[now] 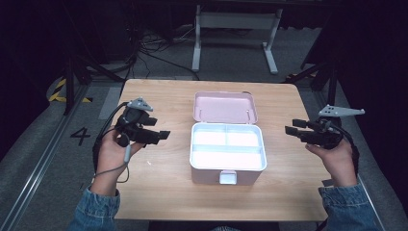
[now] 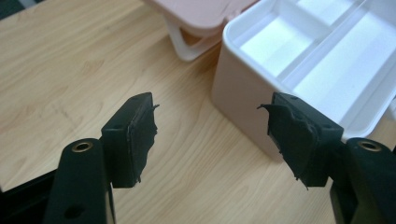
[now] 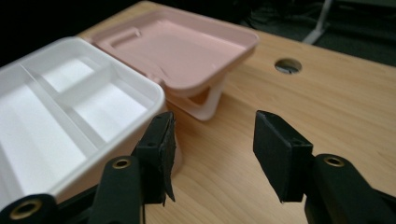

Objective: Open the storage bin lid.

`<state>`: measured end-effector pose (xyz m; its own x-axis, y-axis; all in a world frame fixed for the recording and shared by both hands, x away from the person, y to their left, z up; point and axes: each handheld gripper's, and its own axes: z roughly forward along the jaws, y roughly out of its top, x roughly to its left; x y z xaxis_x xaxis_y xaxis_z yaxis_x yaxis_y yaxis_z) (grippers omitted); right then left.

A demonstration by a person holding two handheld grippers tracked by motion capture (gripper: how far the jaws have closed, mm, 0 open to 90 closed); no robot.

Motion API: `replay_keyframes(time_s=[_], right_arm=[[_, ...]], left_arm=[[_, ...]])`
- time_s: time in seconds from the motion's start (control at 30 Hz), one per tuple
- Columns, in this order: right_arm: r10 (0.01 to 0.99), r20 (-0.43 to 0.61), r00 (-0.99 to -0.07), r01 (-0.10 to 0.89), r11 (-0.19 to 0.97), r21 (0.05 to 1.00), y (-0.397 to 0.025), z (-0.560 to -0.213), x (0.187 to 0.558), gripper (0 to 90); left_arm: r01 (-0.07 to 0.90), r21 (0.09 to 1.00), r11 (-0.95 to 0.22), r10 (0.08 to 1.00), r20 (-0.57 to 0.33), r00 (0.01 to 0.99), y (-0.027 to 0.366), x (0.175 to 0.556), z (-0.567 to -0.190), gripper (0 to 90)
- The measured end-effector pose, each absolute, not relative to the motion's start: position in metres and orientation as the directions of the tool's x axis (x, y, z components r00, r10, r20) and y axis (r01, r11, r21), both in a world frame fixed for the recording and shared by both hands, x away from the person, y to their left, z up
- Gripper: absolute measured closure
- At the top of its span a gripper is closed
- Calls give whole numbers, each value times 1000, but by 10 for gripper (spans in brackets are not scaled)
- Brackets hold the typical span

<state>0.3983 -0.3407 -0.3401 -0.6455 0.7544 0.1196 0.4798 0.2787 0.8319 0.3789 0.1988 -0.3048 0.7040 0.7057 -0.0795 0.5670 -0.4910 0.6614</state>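
Right now, step in hand: you seem to be at the approach, both tools flanking the open box and neither touching it.
Box: the pink box (image 1: 227,153) sits at the centre of the high view on the wooden table (image 1: 159,192), with its white divided tray (image 1: 228,146) showing bare compartments.
Lid: the pink lid (image 1: 224,107) is folded back just above the box in the high view, lying open toward the upper middle of the frame.
Left gripper: your left gripper (image 1: 161,137) hangs at centre-left of the high view, near the box's left wall but apart from it; its jaws stand wide apart with nothing between them.
Right gripper: your right gripper (image 1: 292,126) is at centre-right, a little farther from the box, jaws likewise spread and holding nothing.
Latch: a small white tab (image 1: 227,177) sits on the near wall, at lower centre.
Next move, as a judgement: if closing is the aim, you would need to reach the lid's far edge and swing it forward over the tray.
Care: steady the box with the other tool so it does not slide.
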Motion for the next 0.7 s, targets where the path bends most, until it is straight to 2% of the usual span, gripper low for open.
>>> replay_keyframes(time_s=[0.17, 0.4, 0.7], right_arm=[[783, 102, -614, 524, 307, 794, -350, -350, 401, 470], [796, 98, -597, 552, 319, 771, -358, -362, 405, 459], [798, 92, -595, 569, 338, 750, -358, -367, 407, 440]], left_arm=[[596, 648, -474, 735, -82, 673, 208, 377, -324, 302], [662, 564, -494, 755, -99, 648, 209, 386, -353, 300], [701, 508, -500, 772, -106, 627, 215, 390, -366, 288]])
